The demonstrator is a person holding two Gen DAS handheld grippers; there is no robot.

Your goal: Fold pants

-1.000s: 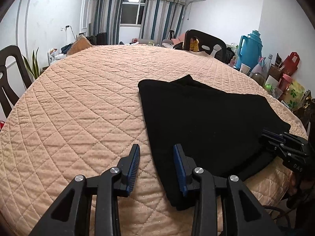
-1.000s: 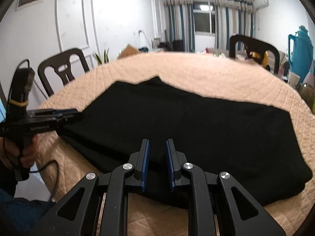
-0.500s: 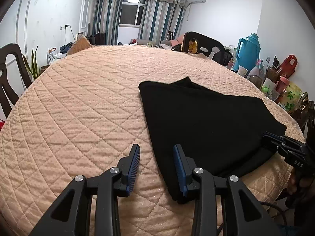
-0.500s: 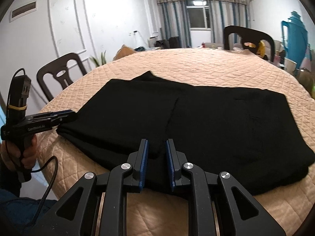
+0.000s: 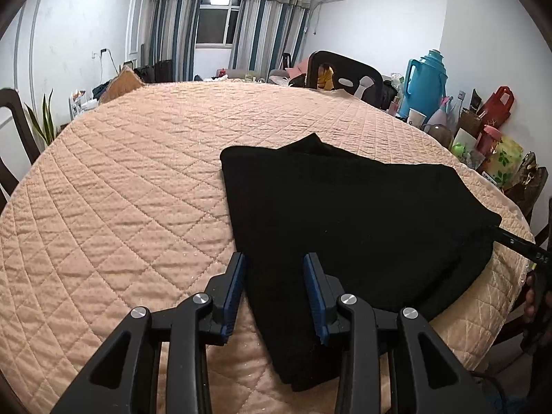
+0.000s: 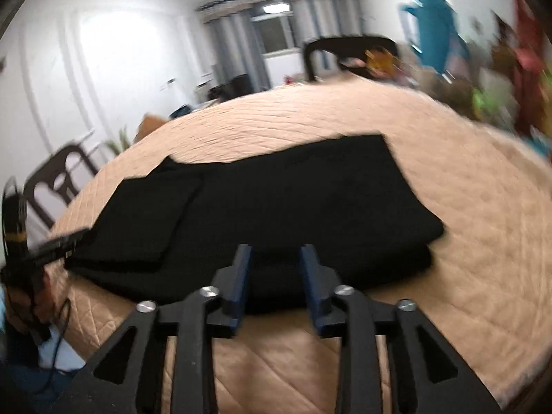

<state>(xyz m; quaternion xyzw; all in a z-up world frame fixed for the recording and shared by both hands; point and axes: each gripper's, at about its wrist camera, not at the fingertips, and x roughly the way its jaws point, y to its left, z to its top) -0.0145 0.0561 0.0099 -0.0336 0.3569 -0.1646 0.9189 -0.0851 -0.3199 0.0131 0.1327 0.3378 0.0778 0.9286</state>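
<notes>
Since the earlier frames the right gripper has let go of the near hem of the pants and swung rightward; its jaws have just been opening and now stand apart, no cloth between them. Right view is smeared by motion, so fine detail there is unreliable.

Pants: black, folded to a thick multi-layer slab, lying flat on the quilt near the table's front edge — one smaller folded layer sits on top at the left end in the right view.

Left gripper: jaws apart, straddling the pants' near-left corner from above; pads not seen pressing. It hovers rather than grips — likely staged there to pin or lift that corner for the next fold.

Judgement: a fold looks just laid down and released. Remaining work is probably one more fold, or squaring the edges. Risk — thick stack may spring open if not pressed.
</notes>
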